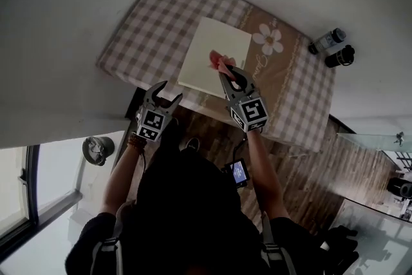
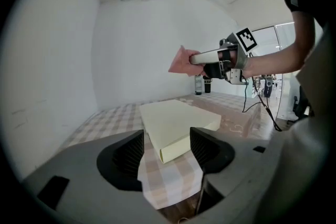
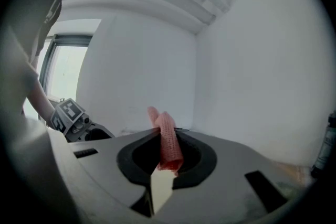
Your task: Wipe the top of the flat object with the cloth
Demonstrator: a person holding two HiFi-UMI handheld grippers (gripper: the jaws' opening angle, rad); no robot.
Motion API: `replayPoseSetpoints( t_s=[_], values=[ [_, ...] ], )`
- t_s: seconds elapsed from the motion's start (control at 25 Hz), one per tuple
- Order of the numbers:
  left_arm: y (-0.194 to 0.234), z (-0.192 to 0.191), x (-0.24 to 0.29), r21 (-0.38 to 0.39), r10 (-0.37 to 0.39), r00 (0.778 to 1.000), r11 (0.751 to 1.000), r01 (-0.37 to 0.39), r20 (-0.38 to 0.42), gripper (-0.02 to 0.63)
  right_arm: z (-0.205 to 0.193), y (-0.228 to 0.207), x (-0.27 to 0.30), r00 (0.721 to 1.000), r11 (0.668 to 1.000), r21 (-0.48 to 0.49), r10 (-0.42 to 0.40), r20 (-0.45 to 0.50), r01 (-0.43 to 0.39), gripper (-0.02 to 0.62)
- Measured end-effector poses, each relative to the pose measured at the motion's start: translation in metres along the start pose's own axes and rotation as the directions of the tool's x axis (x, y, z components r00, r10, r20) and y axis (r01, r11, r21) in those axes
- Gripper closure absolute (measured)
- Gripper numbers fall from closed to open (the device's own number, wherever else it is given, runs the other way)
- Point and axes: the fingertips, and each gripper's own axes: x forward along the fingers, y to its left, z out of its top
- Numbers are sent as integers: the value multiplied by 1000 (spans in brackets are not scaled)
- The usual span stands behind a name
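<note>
The right hand-held gripper (image 3: 167, 150) has its jaws drawn together on a pink cloth (image 3: 167, 136). The pinch falls low on the fabric, so a folded length stands free past the fingertips. That free end is what would meet the surface, which is probably why it is gripped this way. In the left gripper view this hand-held gripper hangs in the air with the cloth leading, over the cream flat slab (image 1: 201, 58) but clearly apart from its top. The wipe has therefore not begun.

The left hand-held gripper (image 2: 167, 148) is empty, its jaws standing wide. It points at the slab's near corner, which shows in the gap between the jaws but lies beyond them, untouched. I judge it is placed there to steady the slab at that corner while the other side rubs, since a light flat piece could slide on fabric.

The slab lies flat on the bench (image 1: 145, 29), on a brown-and-white checked cover with a flower printed beside it. It sits toward the edge nearest the person and is turned at an angle to that edge. Its whole top face is bare, so nothing needs shifting first. The next move calls for lowering the cloth until its free end presses flat on the top.
</note>
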Motion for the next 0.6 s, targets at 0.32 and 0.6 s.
replayPoseSetpoints(
  t_s=[0.32,0.6],
  values=[
    [31,-25,45,-36,-118,992,992,117,-32,267,-16,-43,85,992,996,-89,-1,-129,-11,565],
    [31,-52,68,-1,-227,972,974,228,-61,258,-26,-83,134,984,994,-101,-62,-164,46,563]
  ],
)
